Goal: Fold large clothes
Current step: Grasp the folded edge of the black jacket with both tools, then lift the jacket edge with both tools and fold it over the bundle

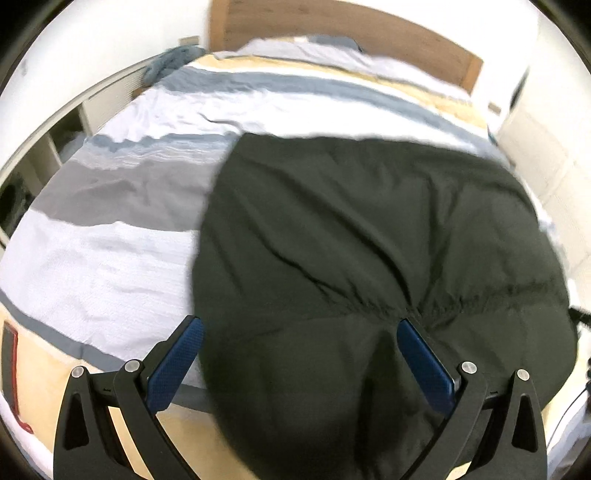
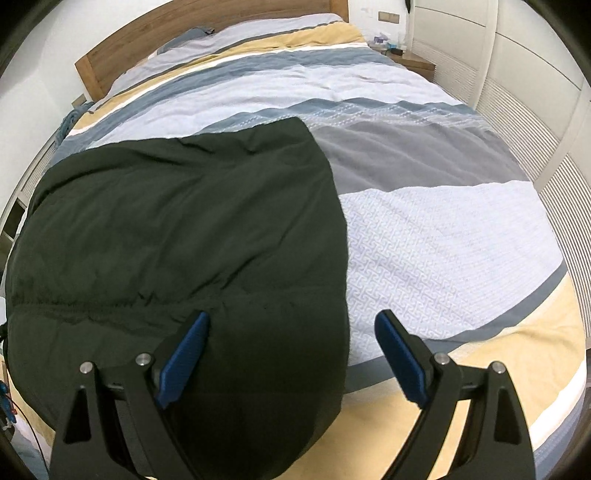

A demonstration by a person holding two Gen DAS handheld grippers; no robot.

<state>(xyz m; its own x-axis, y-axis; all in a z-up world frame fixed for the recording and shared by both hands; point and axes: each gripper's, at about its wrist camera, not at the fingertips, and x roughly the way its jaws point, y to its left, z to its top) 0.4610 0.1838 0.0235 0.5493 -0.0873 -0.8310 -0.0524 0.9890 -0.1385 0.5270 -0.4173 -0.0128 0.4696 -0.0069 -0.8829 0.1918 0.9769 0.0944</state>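
Observation:
A large dark green garment (image 1: 369,240) lies spread on the striped bed cover, with a gathered seam across its near part. It also shows in the right wrist view (image 2: 184,229). My left gripper (image 1: 299,328) is open and empty, hovering over the garment's near left edge. My right gripper (image 2: 291,325) is open and empty, hovering over the garment's near right edge, with its right finger (image 2: 399,350) over the bare bed cover.
The bed (image 2: 443,229) has a striped white, grey, blue and yellow cover and a wooden headboard (image 2: 177,33). A bedside table (image 2: 410,59) and white wardrobe doors (image 2: 535,110) stand to its right. Shelving (image 1: 55,147) runs along its left.

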